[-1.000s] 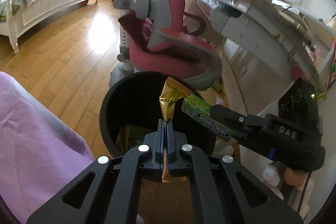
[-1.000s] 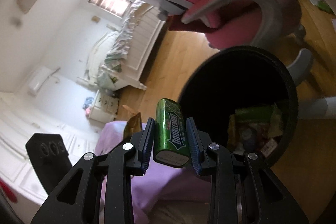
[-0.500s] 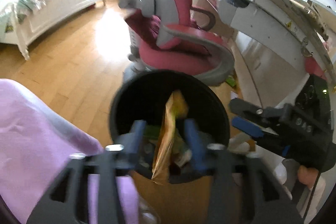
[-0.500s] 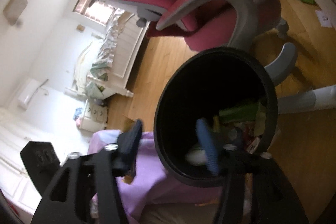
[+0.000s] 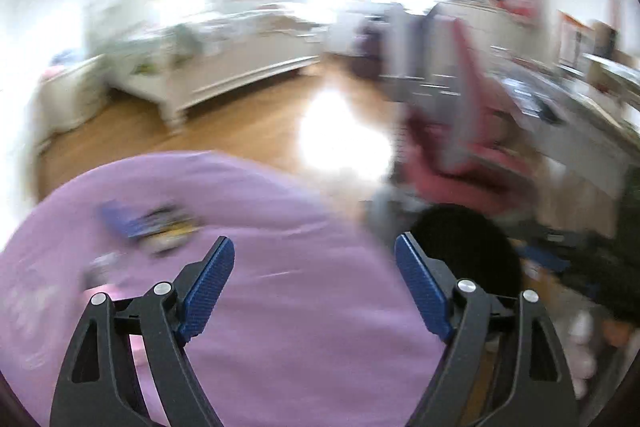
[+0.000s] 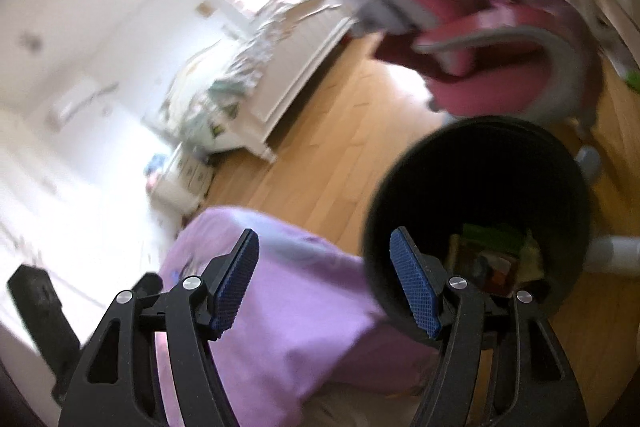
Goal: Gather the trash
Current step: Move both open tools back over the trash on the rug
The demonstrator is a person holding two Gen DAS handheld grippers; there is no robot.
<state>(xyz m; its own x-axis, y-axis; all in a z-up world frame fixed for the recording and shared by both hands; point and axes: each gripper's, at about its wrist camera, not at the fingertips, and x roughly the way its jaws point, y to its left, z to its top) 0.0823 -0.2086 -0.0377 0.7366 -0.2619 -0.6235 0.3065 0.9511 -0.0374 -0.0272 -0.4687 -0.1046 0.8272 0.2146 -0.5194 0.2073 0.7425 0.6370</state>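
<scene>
The left gripper (image 5: 315,281) is seen with its jaws spread wide; they have just been opening, and nothing is held between the blue pads (image 5: 208,283). No object is touched by either finger. Behind the gap a purple cloth (image 5: 280,307) fills the near part of the left wrist view, much blurred. On that cloth, to the far left of the left finger, a small blue and yellow item (image 5: 150,225) is made out, but what it is cannot be told through the blur. The black trash bin (image 5: 472,251) is seen just behind the right finger, to the right of the gap and not between the pads.

The right gripper (image 6: 324,281) is likewise found parted, with nothing between its pads (image 6: 236,279) and nothing pressed by them. The bin (image 6: 480,211) stands on the wooden floor (image 6: 320,147) to the right, its near rim partly covered by the right finger. Trash (image 6: 496,259) is seen lying at the bottom of the bin: green, yellow and dark wrappers heaped together, to the right of and beyond the right finger, apart from it. The purple cloth (image 6: 288,307) lies behind the gap and beneath the left finger in this view.

A pink and grey chair (image 6: 500,43) stands beyond the bin, and a white bed (image 6: 256,75) is seen farther off to the left. A black device (image 6: 40,311) shows at the near left edge.
</scene>
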